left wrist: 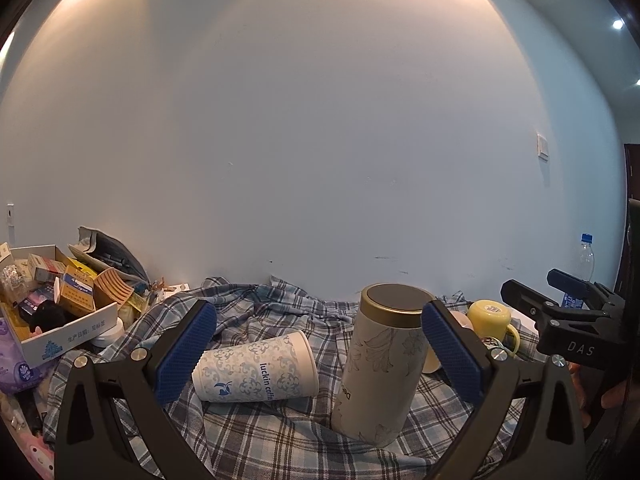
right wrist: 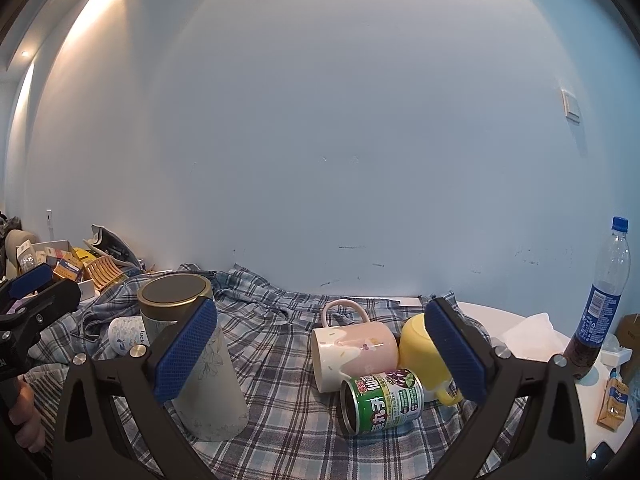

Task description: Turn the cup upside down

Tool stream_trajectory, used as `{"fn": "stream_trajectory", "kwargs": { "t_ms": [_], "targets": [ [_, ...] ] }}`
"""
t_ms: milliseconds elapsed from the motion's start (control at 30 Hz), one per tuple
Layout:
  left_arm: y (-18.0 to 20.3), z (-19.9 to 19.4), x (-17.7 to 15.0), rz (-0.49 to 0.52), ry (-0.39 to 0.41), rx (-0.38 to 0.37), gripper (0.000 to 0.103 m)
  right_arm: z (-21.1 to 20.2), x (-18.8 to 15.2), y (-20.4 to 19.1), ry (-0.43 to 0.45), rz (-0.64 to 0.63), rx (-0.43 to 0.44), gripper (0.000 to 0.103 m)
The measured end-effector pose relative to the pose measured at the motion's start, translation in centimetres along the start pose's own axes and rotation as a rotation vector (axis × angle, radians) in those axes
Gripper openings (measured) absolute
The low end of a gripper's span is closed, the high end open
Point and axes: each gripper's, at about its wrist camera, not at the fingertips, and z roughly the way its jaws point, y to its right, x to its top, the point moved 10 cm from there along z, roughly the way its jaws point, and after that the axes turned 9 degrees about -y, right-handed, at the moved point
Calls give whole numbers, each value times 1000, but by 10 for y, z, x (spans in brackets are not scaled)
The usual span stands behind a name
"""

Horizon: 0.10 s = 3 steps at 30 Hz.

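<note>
A tall cream floral cup [left wrist: 380, 364] stands upside down on the plaid cloth, its gold-rimmed base up; it also shows in the right wrist view [right wrist: 200, 364]. A blue-patterned paper cup [left wrist: 256, 368] lies on its side left of it. My left gripper [left wrist: 320, 354] is open and empty, jaws either side of both cups. My right gripper [right wrist: 320, 354] is open and empty. Between its jaws a pink mug [right wrist: 354, 348], a yellow mug [right wrist: 420, 350] and a green can [right wrist: 382, 400] lie on their sides.
A white cardboard box [left wrist: 64, 336] of small packages sits at far left. A soda bottle [right wrist: 600, 304] stands at right on the white table [right wrist: 504, 316], by a small packet [right wrist: 612, 404]. The plaid cloth [left wrist: 260, 436] is rumpled. A wall stands close behind.
</note>
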Motion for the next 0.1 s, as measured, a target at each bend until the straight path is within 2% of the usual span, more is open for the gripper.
{"fn": "stream_trajectory", "kwargs": {
  "t_ms": [100],
  "targets": [
    [0,2,-1,-2,-14,-11,103,-1,0,-1,2,-9,-2,103]
  ]
}}
